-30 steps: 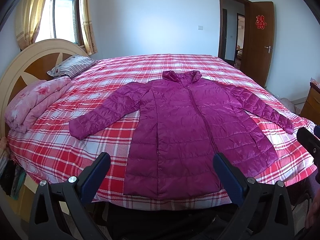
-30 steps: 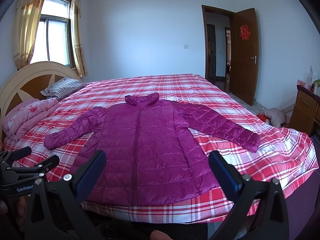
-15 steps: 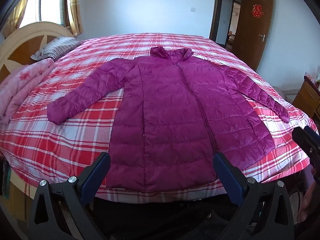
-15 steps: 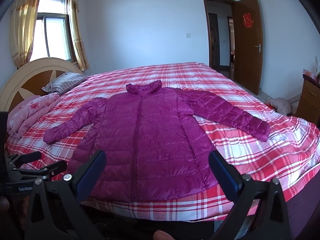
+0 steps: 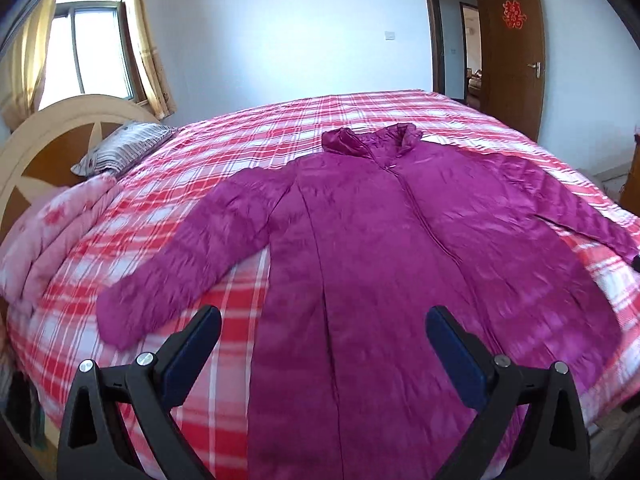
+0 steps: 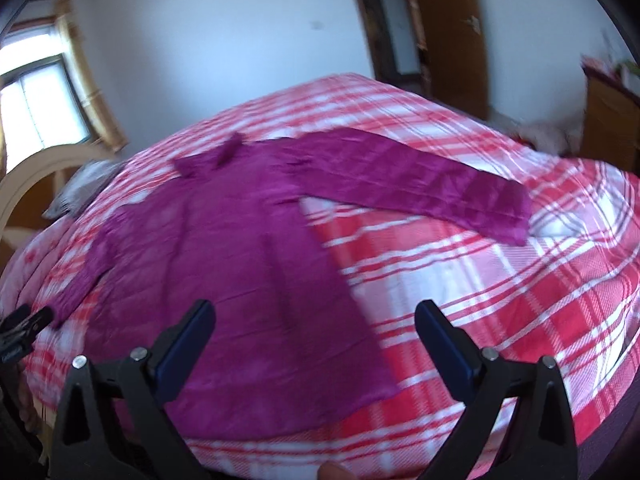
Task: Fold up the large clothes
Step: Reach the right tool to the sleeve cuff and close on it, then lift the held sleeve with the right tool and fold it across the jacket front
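A purple jacket (image 5: 392,264) lies flat on the plaid bed (image 5: 248,152). Both grippers, left (image 5: 323,354) and right (image 6: 315,346), have moved closer over it, jaws spread and empty; folding has not begun.

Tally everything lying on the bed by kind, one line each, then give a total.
Purple jacket: 1
Striped pillow: 1
Folded pink quilt: 1
Total: 3 things on the plaid bed. Both grippers hang open above it, touching nothing.
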### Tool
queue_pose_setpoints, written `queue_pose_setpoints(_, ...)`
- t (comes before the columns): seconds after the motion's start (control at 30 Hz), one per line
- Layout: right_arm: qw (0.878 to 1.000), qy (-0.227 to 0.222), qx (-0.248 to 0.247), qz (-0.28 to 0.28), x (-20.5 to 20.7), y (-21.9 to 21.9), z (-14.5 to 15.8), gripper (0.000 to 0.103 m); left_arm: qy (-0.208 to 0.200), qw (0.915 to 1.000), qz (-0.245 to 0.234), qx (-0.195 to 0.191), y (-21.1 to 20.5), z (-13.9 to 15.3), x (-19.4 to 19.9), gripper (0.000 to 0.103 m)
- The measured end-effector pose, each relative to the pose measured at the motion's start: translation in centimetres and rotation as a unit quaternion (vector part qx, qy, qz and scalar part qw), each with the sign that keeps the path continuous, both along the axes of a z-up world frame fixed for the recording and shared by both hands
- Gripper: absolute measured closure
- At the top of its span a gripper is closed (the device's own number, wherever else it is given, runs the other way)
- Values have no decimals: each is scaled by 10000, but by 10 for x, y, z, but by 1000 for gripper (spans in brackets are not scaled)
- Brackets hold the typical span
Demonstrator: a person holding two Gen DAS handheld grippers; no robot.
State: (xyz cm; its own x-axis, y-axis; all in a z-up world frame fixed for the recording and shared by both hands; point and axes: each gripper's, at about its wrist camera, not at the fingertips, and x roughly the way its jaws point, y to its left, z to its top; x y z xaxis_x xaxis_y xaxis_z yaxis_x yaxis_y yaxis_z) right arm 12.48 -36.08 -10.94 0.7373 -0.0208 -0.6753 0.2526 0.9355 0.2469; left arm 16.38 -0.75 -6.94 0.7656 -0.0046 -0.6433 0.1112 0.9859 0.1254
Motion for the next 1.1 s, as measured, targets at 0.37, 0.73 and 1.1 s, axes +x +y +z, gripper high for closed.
queue_pose_setpoints(0.37,9847,528,62,-1662,57,-145,-24,13,239,9997,-44,29,-27,-36,81,1)
queue_pose_setpoints(0.73,9856,880,-196,-1430,88,-152,-48,53,430,9989,-33,185,-31,-64,104,1)
queue_pose_setpoints(1.1,9924,533,-380,-1046,104,-146,-8,84,341,9993,24,172,-23,-62,106,1)
